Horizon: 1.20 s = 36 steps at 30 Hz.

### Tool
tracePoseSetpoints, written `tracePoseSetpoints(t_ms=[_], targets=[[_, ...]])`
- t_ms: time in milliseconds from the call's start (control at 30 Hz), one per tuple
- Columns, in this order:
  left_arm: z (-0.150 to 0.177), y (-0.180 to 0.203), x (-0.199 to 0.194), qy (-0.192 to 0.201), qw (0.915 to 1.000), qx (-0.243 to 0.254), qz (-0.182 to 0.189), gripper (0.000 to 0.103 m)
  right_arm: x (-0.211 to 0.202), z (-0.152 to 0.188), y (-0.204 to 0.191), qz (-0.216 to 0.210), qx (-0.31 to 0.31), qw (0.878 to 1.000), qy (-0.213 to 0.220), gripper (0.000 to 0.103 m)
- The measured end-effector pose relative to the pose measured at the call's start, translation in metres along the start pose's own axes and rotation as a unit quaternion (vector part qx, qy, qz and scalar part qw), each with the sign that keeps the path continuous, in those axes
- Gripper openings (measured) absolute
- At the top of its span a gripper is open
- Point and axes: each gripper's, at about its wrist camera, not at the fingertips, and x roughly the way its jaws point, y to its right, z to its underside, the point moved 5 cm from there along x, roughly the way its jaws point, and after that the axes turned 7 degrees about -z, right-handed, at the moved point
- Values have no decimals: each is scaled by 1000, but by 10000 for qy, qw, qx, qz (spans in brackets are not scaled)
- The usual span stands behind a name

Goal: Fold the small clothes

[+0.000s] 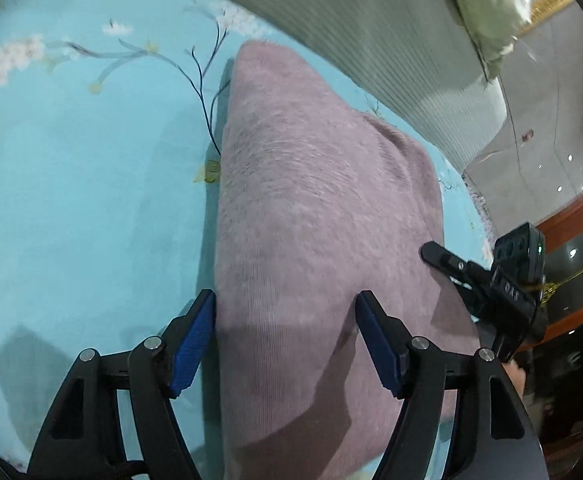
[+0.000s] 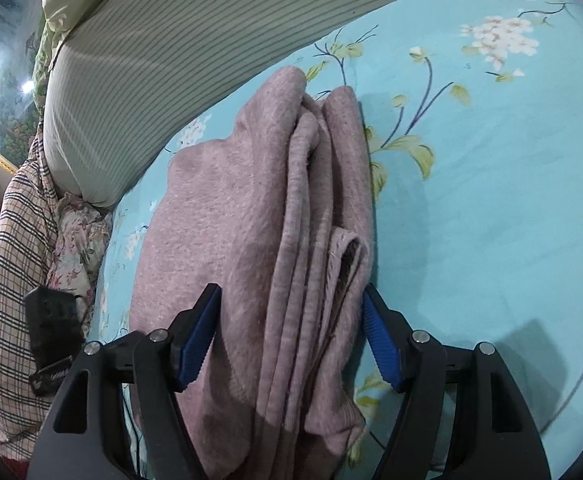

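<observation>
A mauve fuzzy knit garment lies folded in a thick stack on the blue floral bedsheet. My left gripper is open, its blue-padded fingers straddling the garment's near end. In the right wrist view the same garment shows its layered folded edges on the right side. My right gripper is open, fingers on either side of the stack's near end. The right gripper's body shows at the garment's right edge in the left wrist view.
A striped grey-green pillow lies along the far side of the bedsheet. A plaid cloth and a floral cloth lie at the left. A pale green pillow and glossy floor are at the right.
</observation>
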Motion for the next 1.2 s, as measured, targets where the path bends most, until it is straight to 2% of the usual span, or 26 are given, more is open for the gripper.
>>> tracePoseSetpoints(t_ms=[67, 100, 133, 167, 200, 300, 400, 533, 733, 900, 1033, 1133, 1200], targets=[[-6, -2, 12, -106, 9998, -95, 100, 74, 4, -1, 0, -76, 10, 10000, -43, 70], [-8, -3, 16, -137, 9997, -122, 150, 74, 5, -1, 0, -103, 16, 9999, -61, 66], [-8, -2, 18, -151, 9996, -135, 204, 74, 7, 0, 0, -119, 12, 9999, -92, 53], [-10, -2, 21, -138, 9996, -133, 217, 72, 8, 1, 1, -128, 31, 9998, -133, 48], [-10, -1, 22, -117, 9997, -86, 193, 63, 10, 2, 2, -149, 84, 9997, -163, 45], [-9, 2, 19, -42, 9998, 95, 143, 42, 7, 5, -8, -94, 3, 9999, -101, 37], [-6, 7, 4, 108, 9996, 162, 192, 37, 2, 7, -29, -269, -107, 9996, 24, 35], [4, 4, -34, 360, 9989, 164, 254, 36, 7, 18, -70, -570, -349, 9978, -8, 34], [35, -44, -118, 845, 9963, -22, -150, 36, 49, 46, -131, -1138, -680, 9905, -359, 34], [58, -89, -161, 1072, 9923, -341, -519, 36, 93, 75, -175, -1444, -963, 9820, -746, 34], [78, -124, -170, 1016, 9907, -663, -607, 36, 112, 91, -178, -1339, -1038, 9811, -935, 34], [87, -143, -160, 879, 9908, -859, -564, 39, 120, 98, -158, -1189, -833, 9841, -1025, 35], [91, -149, -155, 826, 9910, -848, -624, 45, 124, 101, -147, -1090, -739, 9856, -1056, 37]])
